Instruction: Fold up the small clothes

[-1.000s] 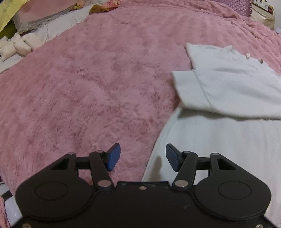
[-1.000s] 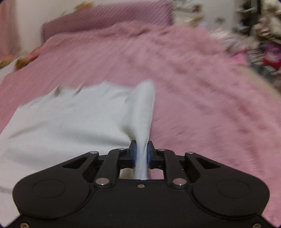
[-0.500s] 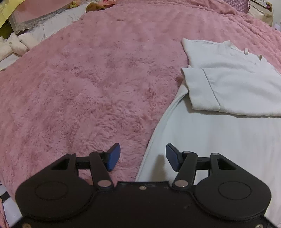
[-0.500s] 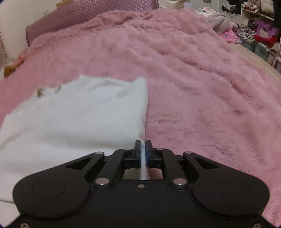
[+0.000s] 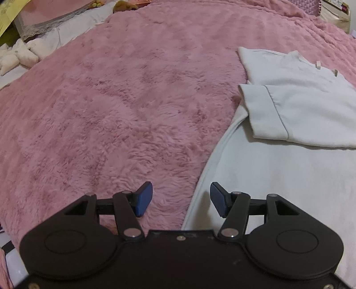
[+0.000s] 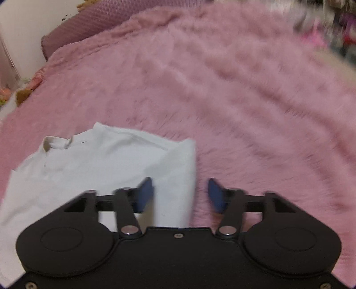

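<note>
The left gripper (image 5: 181, 199) hangs low over the bed with its blue-padded fingers (image 5: 143, 199) spread apart and empty, one pad above the shaggy pink fleece blanket (image 5: 115, 106) and the other above the curved hemmed edge of the white soft-knit long-sleeved top (image 5: 278, 177). The right gripper (image 6: 180, 195) is likewise released, its blue fingers (image 6: 145, 194) wide and holding nothing; the left pad sits over the garment's folded side (image 6: 175, 175) and the right pad over bare pink pile (image 6: 255, 93), with that fold's straight edge running between them. The white top lies flat on the blanket, its fabric smooth and matte against the long, tufted fur. In the left wrist view a sleeve with a ribbed cuff (image 5: 264, 113) is folded across the body, and beyond it the neckline with two small loops shows. The right wrist view is motion-blurred, though the collar (image 6: 55, 142) reads at the far left. Farther off lie a mauve textured headboard cushion (image 6: 89, 29), a lace-trimmed pink pillow (image 5: 51, 15) and small white plush items (image 5: 20, 56) at the bed's edge.
</note>
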A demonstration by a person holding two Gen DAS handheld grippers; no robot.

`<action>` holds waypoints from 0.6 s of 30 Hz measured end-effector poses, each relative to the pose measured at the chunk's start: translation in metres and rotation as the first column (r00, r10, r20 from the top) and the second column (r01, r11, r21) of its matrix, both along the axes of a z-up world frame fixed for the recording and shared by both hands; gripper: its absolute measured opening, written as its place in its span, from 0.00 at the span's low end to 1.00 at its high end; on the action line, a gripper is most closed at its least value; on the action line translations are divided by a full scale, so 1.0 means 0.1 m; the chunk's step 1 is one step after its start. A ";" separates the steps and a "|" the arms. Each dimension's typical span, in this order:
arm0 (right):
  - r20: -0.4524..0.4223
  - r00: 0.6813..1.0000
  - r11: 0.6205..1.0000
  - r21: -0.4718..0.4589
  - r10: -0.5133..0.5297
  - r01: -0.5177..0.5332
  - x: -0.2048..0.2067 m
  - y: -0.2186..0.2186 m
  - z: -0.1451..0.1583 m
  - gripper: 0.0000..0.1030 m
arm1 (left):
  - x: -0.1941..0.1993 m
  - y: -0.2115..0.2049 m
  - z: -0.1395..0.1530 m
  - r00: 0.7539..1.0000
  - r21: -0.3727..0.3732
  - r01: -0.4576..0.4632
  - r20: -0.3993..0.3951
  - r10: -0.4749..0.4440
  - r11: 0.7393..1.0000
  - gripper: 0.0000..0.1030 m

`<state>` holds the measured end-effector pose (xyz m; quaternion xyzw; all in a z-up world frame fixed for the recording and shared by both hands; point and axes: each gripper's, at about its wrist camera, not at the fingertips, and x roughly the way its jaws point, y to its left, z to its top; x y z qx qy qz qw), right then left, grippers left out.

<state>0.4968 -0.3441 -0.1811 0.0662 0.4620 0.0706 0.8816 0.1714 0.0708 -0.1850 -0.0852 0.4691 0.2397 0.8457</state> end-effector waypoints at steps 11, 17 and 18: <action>0.034 0.988 0.981 -0.119 -0.150 0.153 -0.09 -0.01 -0.15 0.00 | 0.01 0.10 -0.07 1.000 0.002 -0.011 -0.017 0.011 1.000 0.57; 0.201 0.972 0.976 -0.154 -0.122 0.155 -0.54 0.38 0.24 0.30 | -0.01 0.07 -0.07 1.000 -0.003 0.010 -0.006 -0.010 1.000 0.57; 0.212 0.974 0.986 -0.126 -0.082 0.111 -0.69 0.51 0.31 0.36 | -0.01 0.09 -0.08 1.000 -0.007 0.009 -0.009 -0.009 1.000 0.57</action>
